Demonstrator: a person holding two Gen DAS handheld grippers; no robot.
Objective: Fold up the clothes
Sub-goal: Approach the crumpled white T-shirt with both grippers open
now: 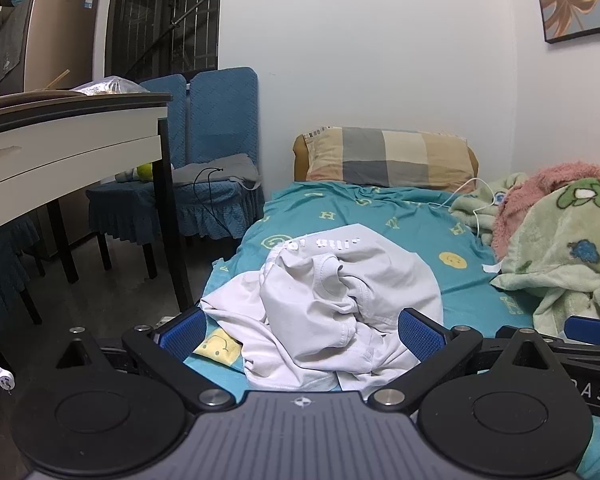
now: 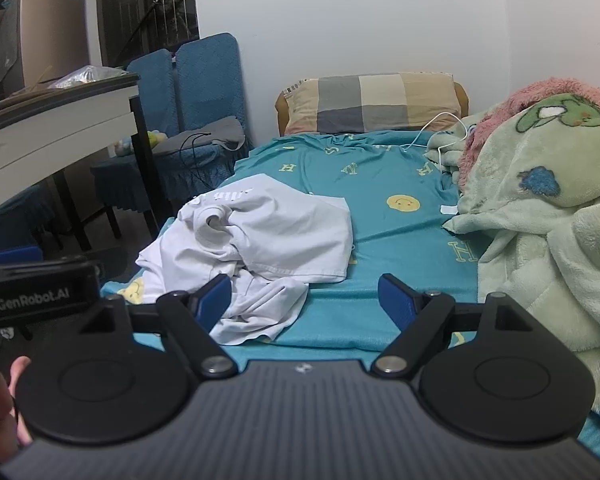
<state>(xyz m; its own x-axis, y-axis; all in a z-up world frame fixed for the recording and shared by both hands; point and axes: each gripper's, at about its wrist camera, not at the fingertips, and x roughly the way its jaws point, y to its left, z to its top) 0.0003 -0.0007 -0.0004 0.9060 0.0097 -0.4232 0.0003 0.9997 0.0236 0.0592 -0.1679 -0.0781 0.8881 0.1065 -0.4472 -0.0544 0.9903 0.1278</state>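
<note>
- Left gripper (image 1: pixel 302 330): mine, jaws spread wide, holding nothing; its two blue pads (image 1: pixel 182 330) flank the near part of the shirt, above the bed's near end.
- Right gripper (image 2: pixel 305 302): mine, jaws likewise spread wide and holding nothing; its left pad (image 2: pixel 214 302) lies over the shirt's near hem in this view, but I cannot tell whether it touches; its right pad is over bare sheet.
- Shirt (image 1: pixel 340 292): one white garment, crumpled in a heap with the collar uppermost and a line of print on its far side. It lies on the bed toward the left edge and near end, well apart from the pillow.
- Bed (image 2: pixel 380 168): one, covered by a teal sheet printed with letters and yellow smiley faces.
- Pillow (image 2: pixel 374 102): one, checked in grey, beige and cream, at the bed's far end against the wall.
- Blanket (image 2: pixel 540 200): one pale green fleece with cartoon figures, bunched along the bed's right edge; a pink fleece shows at its top.
- Cable (image 2: pixel 432 128): one white lead, running from the pillow end onto the blanket.
- Chairs (image 1: pixel 216 120): two blue-covered backs, side by side, left of the bed.
- Table (image 1: pixel 72 136): one, white with black legs, at far left.
</note>
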